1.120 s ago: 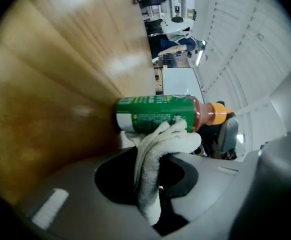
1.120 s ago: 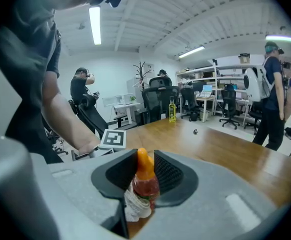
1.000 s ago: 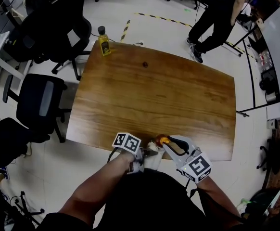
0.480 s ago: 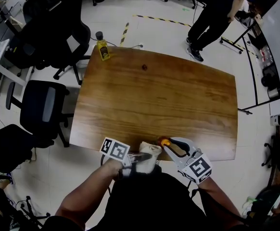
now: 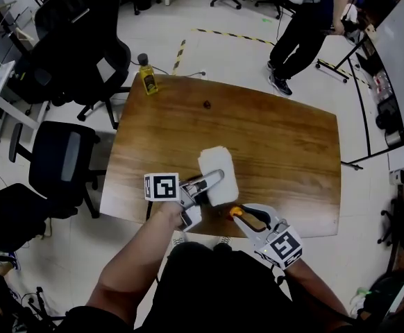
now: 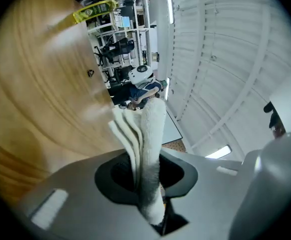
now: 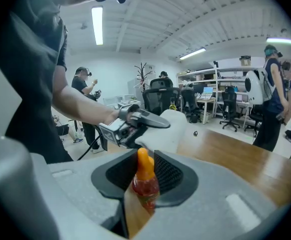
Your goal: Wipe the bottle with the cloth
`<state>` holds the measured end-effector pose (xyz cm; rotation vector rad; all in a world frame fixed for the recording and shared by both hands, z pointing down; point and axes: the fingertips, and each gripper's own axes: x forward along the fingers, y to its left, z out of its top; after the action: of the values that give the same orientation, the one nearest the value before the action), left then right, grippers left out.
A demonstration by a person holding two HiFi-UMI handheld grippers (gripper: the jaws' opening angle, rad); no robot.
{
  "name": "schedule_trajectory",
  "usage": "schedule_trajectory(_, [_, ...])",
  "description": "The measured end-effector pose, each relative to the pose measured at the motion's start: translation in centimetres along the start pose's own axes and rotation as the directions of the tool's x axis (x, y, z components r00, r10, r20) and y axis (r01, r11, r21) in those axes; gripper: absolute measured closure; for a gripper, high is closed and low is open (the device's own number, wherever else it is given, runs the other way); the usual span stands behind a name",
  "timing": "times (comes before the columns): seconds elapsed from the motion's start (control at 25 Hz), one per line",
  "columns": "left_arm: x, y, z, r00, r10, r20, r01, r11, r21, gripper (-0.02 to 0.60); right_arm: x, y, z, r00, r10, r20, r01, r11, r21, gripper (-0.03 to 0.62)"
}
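Left tongs (image 5: 210, 180) closed on the cloth (image 5: 217, 171), clamped at one end, the rest sticking out over the table (image 5: 285, 144) in mid frame of the head view. Right tongs (image 5: 241, 214) closed on the bottle (image 7: 145, 186), pinched at its sides, cap pointing forward. It sits at the lower middle of the head view, right over the near table edge. Cloth and bottle are near, no contact that I can see.

Risks, as judgement:
- The bottle is small and looks like smooth plastic. A hard push from the cloth could twist it between the pads or pop it out.
- It hangs at the table edge, so a drop likely goes to the floor.
- The cloth is held by one end only. Rubbing could drag it out of the tongs or unfold the layers, leaving a floppy wipe with poor contact.
- The tongs are close together, so they could knock into each other.

Materials:
- Cloth: white, thick terry-like, folded in several layers, soft rounded rectangle.
- Bottle: clear body with reddish content, tapered orange cap.
- Table: glossy wood grain, rounded corners.
- A second bottle — yellow one (image 5: 148, 68), dark cap — stands at the upper-left table corner, well apart.
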<state>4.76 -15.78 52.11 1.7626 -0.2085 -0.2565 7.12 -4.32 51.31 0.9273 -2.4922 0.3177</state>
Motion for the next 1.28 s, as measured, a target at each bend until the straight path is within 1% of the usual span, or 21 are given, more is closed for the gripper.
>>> schedule_trajectory(0.08, [1.7,-0.1,0.1,0.999,-0.044,-0.005,0.043,0.996,-0.079,0.486,0.1,0.0,0.0,1.000,0.004,-0.002,-0.004,1.000,-0.007,0.503])
schedule_trajectory(0.12, [2.3,0.1,-0.3,0.998,-0.056,-0.026,0.053,0.992,-0.115,0.486,0.2,0.1,0.2,1.000,0.008,-0.004,-0.008,1.000,-0.015,0.503])
schedule_trajectory(0.16, [2.8,0.6,-1.1,0.997,-0.055,-0.063,0.046,0.990,-0.137,0.486,0.2,0.3,0.5,1.000,0.015,-0.004,-0.015,1.000,-0.019,0.503])
schedule_trajectory(0.24, [3.6,2.0,-3.2,0.987,-0.015,-0.157,-0.005,0.991,-0.131,0.486,0.2,0.4,0.6,1.000,0.023,0.003,-0.023,1.000,-0.014,0.503])
schedule_trajectory(0.32, [4.0,3.4,-4.7,0.975,0.032,-0.220,-0.057,0.993,-0.108,0.486,0.1,0.4,0.6,1.000,0.023,0.004,-0.023,1.000,-0.009,0.503])
schedule_trajectory(0.4, [4.2,4.4,-5.5,0.964,0.069,-0.257,-0.089,0.993,-0.071,0.486,0.1,0.5,0.7,1.000,0.024,0.000,-0.024,1.000,-0.007,0.503])
schedule_trajectory(0.44, [4.3,4.9,-5.9,0.955,0.092,-0.282,-0.107,0.994,-0.038,0.486,0.1,0.5,0.8,1.000,0.025,0.001,-0.025,1.000,-0.007,0.503])
schedule_trajectory(0.56, [4.4,6.7,-7.6,0.914,0.162,-0.371,-0.151,0.987,0.059,0.486,0.1,0.5,0.7,1.000,0.026,0.004,-0.026,1.000,-0.010,0.503])
schedule_trajectory(0.68, [4.6,7.7,-8.5,0.886,0.201,-0.417,-0.153,0.977,0.147,0.486,0.2,0.5,0.7,1.000,0.023,0.011,-0.023,1.000,-0.004,0.503])
schedule_trajectory(0.76, [4.8,8.1,-8.9,0.866,0.235,-0.442,-0.140,0.961,0.237,0.486,0.2,0.5,0.8,1.000,0.024,0.011,-0.024,1.000,-0.009,0.503])
schedule_trajectory(0.8, [4.9,8.3,-9.0,0.853,0.260,-0.452,-0.134,0.947,0.292,0.486,0.2,0.5,0.8,1.000,0.025,0.009,-0.025,1.000,-0.010,0.503])
schedule_trajectory(0.84, [4.8,8.6,-9.0,0.839,0.294,-0.459,-0.132,0.926,0.353,0.486,0.2,0.5,0.7,1.000,0.026,0.008,-0.025,1.000,-0.010,0.503])
schedule_trajectory(0.88, [4.7,9.0,-8.9,0.822,0.339,-0.459,-0.134,0.897,0.422,0.486,0.2,0.6,0.6,1.000,0.025,0.011,-0.025,1.000,-0.007,0.503])
schedule_trajectory(0.96, [4.3,9.8,-8.6,0.783,0.435,-0.445,-0.136,0.818,0.559,0.486,0.2,0.6,0.4,0.999,0.024,0.031,-0.024,1.000,0.006,0.503])
schedule_trajectory(1.0, [4.1,10.2,-8.5,0.766,0.471,-0.438,-0.131,0.781,0.611,0.486,0.2,0.5,0.3,0.999,0.024,0.037,-0.024,1.000,0.010,0.503])
schedule_trajectory(1.08, [3.8,10.7,-8.5,0.742,0.522,-0.421,-0.115,0.717,0.687,0.486,0.2,0.5,0.2,0.999,0.024,0.045,-0.025,1.000,0.013,0.503])
schedule_trajectory(1.2, [3.6,11.2,-8.3,0.717,0.583,-0.381,-0.104,0.630,0.770,0.486,0.3,0.6,0.4,0.999,0.024,0.028,-0.024,1.000,0.006,0.503])
schedule_trajectory(1.28, [3.6,11.2,-7.9,0.704,0.629,-0.329,-0.112,0.556,0.823,0.485,0.3,0.5,0.6,0.999,0.021,0.029,-0.021,1.000,0.003,0.503])
